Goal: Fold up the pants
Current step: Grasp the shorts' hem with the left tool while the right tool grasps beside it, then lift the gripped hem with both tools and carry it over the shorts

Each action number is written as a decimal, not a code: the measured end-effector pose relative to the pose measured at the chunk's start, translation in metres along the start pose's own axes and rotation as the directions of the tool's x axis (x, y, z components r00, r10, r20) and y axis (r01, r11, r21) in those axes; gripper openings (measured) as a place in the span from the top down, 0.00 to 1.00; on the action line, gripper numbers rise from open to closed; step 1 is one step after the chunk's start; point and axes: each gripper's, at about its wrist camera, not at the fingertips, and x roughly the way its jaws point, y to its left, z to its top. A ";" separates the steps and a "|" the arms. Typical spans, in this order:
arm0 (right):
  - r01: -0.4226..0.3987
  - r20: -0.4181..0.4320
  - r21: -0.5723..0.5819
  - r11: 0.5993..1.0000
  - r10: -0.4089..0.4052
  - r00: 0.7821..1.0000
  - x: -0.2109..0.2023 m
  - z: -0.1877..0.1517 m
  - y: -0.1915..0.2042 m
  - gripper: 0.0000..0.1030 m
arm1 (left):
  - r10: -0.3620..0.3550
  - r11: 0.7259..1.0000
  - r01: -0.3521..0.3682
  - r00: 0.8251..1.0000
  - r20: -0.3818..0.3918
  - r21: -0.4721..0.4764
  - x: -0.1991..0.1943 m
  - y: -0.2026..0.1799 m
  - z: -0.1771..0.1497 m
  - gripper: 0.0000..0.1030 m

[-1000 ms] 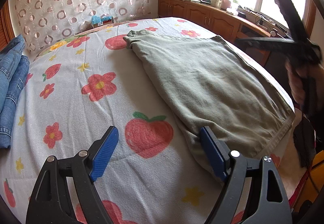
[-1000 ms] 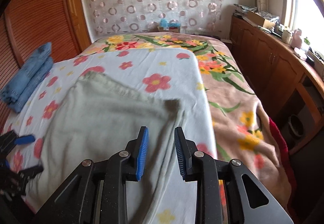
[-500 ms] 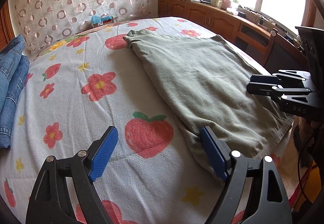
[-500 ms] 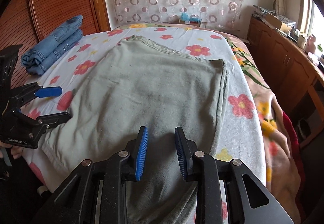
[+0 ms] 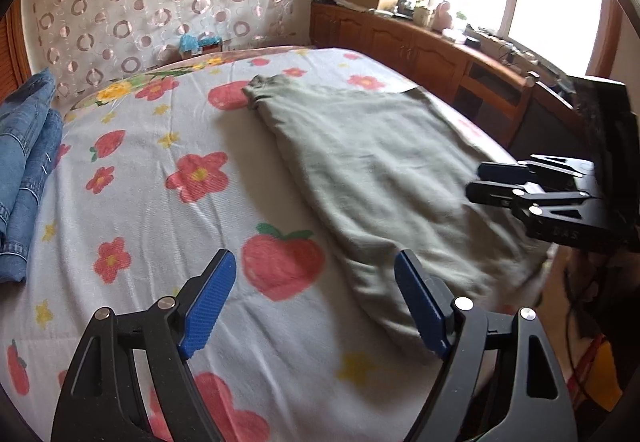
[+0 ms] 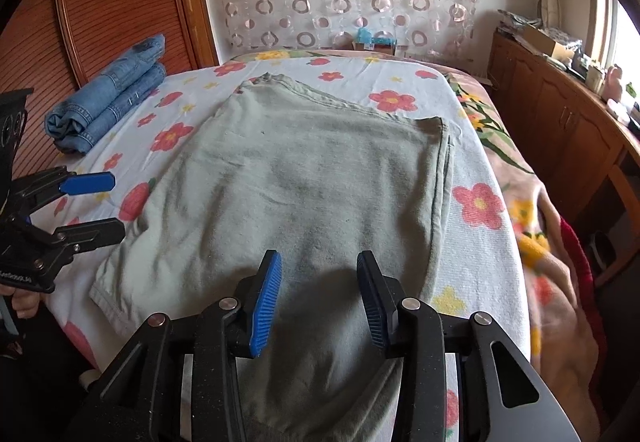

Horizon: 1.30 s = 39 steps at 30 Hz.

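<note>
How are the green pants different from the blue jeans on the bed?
The green pants lie spread out flat in the middle of the bed, while the blue jeans are already folded into a thick bundle near the wooden wall. The pants are plain, and the jeans show seams. Both rest on the flowery sheet.

"DAS" embossed on right claw (image 5: 486, 182) body.

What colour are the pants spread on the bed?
Pale grey-green pants, plain with no pattern; the right wrist view shows them best.
</note>
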 end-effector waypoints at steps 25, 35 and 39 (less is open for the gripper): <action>-0.014 0.026 0.127 0.992 0.011 1.000 -0.071 -0.053 -0.012 0.70 | -0.147 0.987 0.151 0.986 -0.077 0.047 -0.008 -0.041 -0.032 0.75; -0.067 0.058 0.119 0.991 0.061 0.996 -0.083 -0.052 -0.009 0.93 | -0.150 0.987 0.151 0.988 -0.028 0.051 -0.024 -0.038 -0.029 0.79; -0.032 0.021 0.118 0.993 0.030 0.999 -0.077 -0.061 -0.005 0.93 | -0.150 0.988 0.151 0.988 -0.035 0.041 -0.023 -0.035 -0.032 0.79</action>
